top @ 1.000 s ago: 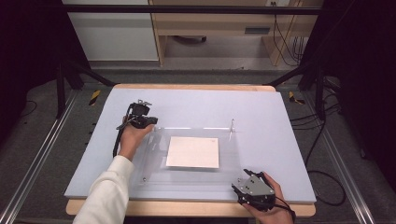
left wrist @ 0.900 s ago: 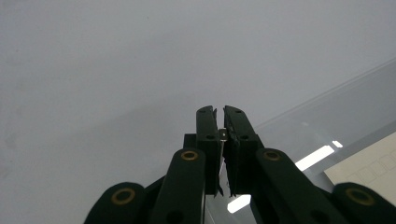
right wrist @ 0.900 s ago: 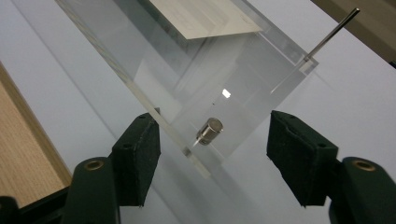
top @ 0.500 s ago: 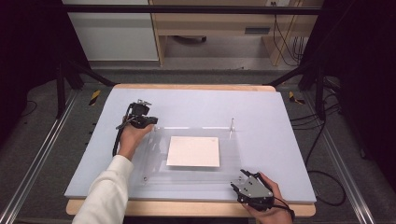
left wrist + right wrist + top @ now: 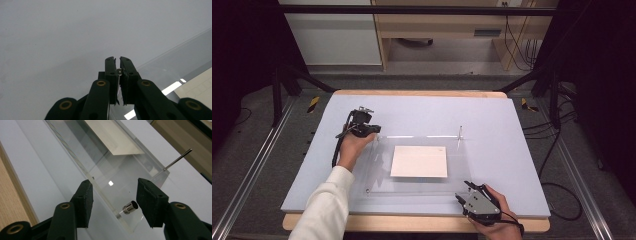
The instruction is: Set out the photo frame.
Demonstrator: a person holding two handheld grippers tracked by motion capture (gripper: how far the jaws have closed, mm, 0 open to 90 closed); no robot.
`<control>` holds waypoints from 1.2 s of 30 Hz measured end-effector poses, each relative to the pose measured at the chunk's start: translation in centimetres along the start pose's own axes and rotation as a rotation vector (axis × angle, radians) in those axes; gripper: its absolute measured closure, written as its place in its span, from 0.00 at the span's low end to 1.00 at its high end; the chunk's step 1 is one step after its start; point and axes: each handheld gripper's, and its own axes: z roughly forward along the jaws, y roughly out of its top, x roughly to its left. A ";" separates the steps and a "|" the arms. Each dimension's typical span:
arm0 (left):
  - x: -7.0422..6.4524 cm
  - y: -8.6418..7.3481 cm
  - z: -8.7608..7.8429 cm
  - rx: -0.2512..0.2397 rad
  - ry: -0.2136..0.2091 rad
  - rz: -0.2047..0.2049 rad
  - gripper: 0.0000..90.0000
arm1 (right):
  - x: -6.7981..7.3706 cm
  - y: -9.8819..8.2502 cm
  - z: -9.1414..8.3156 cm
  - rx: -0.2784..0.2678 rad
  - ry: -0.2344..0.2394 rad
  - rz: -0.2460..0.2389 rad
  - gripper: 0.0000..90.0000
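Observation:
A clear acrylic plate lies on the grey-blue mat, with a white sheet at its middle. My left gripper sits at the plate's far left corner, shut on a small metal pin. My right gripper is at the near right corner. Its jaws have just been closing and stand on either side of a short metal sleeve set in that corner, not touching it.
A thin metal rod stands upright at the plate's far right corner. The mat rests on a wooden board whose edge runs along the near side. Cables trail on the floor at right.
The right gripper's jaws look a little narrower around the plate's near right corner. Both hands and the plate stay where they were.

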 end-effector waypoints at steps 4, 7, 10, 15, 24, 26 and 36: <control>-0.4 -0.1 -0.1 -0.027 0.051 0.045 0.87 | -0.1 0.3 -0.1 -0.004 -0.004 -0.008 0.56; -0.6 -0.3 -1.2 -0.092 0.074 0.071 0.79 | -0.1 0.5 -0.2 0.007 -0.001 -0.008 0.56; -1.6 -0.1 -3.2 -0.140 0.083 0.138 0.71 | -0.2 0.9 -0.3 0.015 -0.003 -0.003 0.56; -3.5 -0.9 -6.4 -0.160 0.036 0.218 0.64 | -0.7 1.6 -0.5 0.018 0.003 0.020 0.56; -7.0 -3.0 -10.8 -0.177 -0.031 0.353 0.49 | -2.0 3.2 -1.0 0.043 0.035 0.064 0.56; -7.8 -3.4 -11.6 -0.195 -0.056 0.372 0.44 | -2.4 3.5 -1.1 0.047 0.045 0.069 0.56; -10.4 -4.1 -14.6 -0.255 -0.118 0.423 0.32 | -4.5 5.4 -1.4 0.058 0.084 0.113 0.56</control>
